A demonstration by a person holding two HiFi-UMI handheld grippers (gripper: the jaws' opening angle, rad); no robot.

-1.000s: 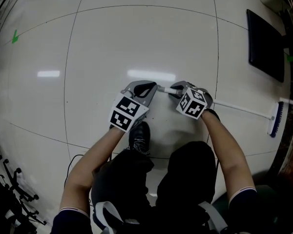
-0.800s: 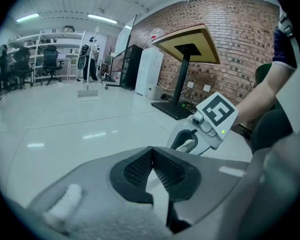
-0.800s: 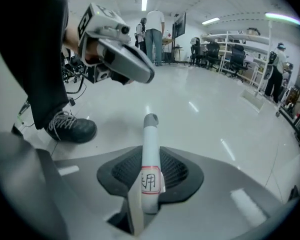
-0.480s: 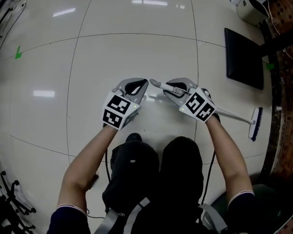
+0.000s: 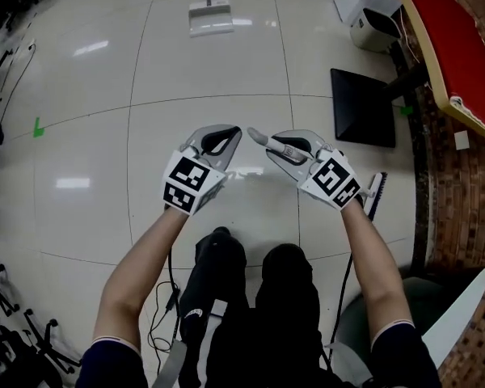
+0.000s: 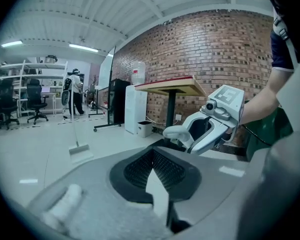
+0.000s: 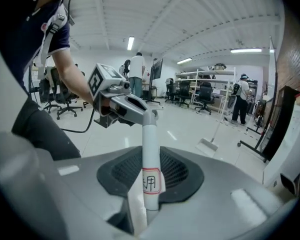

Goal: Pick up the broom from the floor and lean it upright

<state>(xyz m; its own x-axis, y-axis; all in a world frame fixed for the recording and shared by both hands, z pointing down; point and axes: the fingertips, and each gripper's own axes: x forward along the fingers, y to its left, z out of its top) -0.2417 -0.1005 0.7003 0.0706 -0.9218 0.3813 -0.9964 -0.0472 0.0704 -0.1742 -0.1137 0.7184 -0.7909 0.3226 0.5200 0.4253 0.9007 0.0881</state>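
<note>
clamping broom handle [image 7: 149,134], right hand-held gripper [image 7: 151,165]; head view alone shows bristles [image 5: 375,194].

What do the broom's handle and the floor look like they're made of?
Broom handle: smooth pale tube with a soft sheen and a paper-like label, probably plastic or painted metal; I can't tell which. Floor: large glossy pale tiles, likely ceramic or polished stone, given the grout lines and mirrored ceiling lights.

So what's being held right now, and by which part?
The right gripper grips the broom by its white handle, near the top end. The left gripper is shut on nothing.
</note>
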